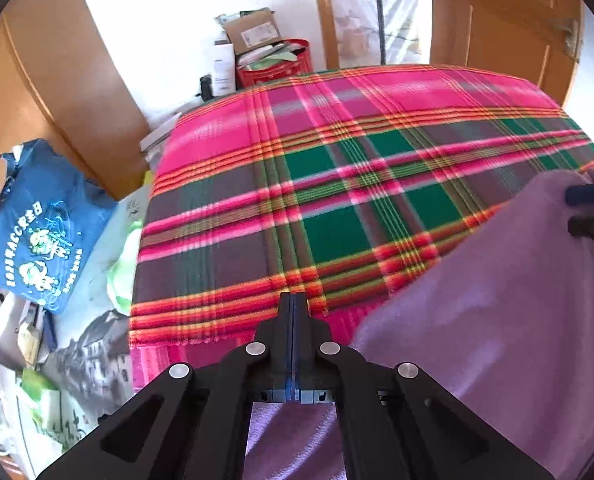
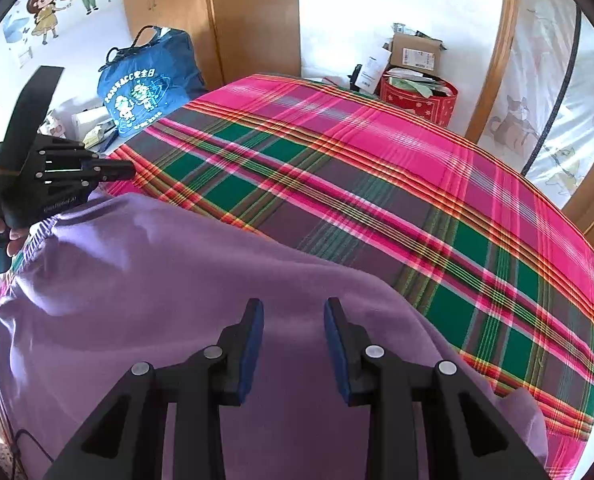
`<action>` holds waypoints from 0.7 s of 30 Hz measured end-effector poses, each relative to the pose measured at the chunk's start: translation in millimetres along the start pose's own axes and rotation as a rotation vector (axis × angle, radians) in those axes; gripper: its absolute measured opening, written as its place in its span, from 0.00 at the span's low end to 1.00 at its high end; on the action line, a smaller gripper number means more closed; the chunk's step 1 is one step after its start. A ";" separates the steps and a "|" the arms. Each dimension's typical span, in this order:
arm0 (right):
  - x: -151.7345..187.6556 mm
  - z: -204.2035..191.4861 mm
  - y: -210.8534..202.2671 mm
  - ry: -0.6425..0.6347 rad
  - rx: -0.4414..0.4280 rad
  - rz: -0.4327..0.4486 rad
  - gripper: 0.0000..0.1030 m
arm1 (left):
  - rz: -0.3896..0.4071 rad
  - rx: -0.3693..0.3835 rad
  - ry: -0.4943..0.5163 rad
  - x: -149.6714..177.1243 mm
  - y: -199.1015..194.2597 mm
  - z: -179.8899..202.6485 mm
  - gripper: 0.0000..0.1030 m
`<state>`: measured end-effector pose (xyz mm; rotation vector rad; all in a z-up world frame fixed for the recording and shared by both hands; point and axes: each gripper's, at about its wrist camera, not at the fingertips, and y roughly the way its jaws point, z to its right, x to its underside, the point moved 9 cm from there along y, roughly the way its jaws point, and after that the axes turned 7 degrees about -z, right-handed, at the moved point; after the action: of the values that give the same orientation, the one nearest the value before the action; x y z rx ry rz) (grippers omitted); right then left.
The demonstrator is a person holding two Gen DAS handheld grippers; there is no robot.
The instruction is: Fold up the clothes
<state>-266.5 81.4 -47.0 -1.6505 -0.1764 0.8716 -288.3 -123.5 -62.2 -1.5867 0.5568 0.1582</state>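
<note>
My left tongs (image 1: pixel 293 300) are pressed tight together, with no gap at the tips. I cannot see any cloth pinched between them. The purple garment (image 2: pixel 201 280) lies under and just right of them, on the plaid blanket (image 1: pixel 337 184) that covers the bed. Left of my left tongs, off the bed, sits a blue bag (image 1: pixel 37 224).

My right tongs (image 2: pixel 293 320) stand apart, with both blue pads bare. They hang over the purple garment and hold nothing.

I think I am getting ready to grab an edge and fold it over. To do it well, I should open the left tongs again, pinch one thin edge with each, and lift both sides together so the cloth stays flat.

I cannot tell what kind of garment it is. Its near part is cut off at the bottom, and my own tongs hide some of it. A striped edge beside my left tongs may be a cuff or hem.
</note>
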 end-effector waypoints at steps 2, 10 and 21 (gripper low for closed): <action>1.2 3.7 -4.1 0.005 0.008 0.011 0.31 | -0.004 0.057 0.001 4.2 -1.9 6.6 0.03; 22.0 59.8 -59.5 0.147 0.080 0.120 0.31 | -0.043 0.088 0.059 4.1 -0.8 28.2 0.30; 143.4 166.6 -104.9 0.481 0.278 0.067 0.34 | -0.065 0.035 0.062 6.5 7.6 34.7 0.30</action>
<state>-233.3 321.1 -19.4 -1.5592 0.3209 0.4987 -278.1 -91.6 -75.6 -1.5781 0.5525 0.0510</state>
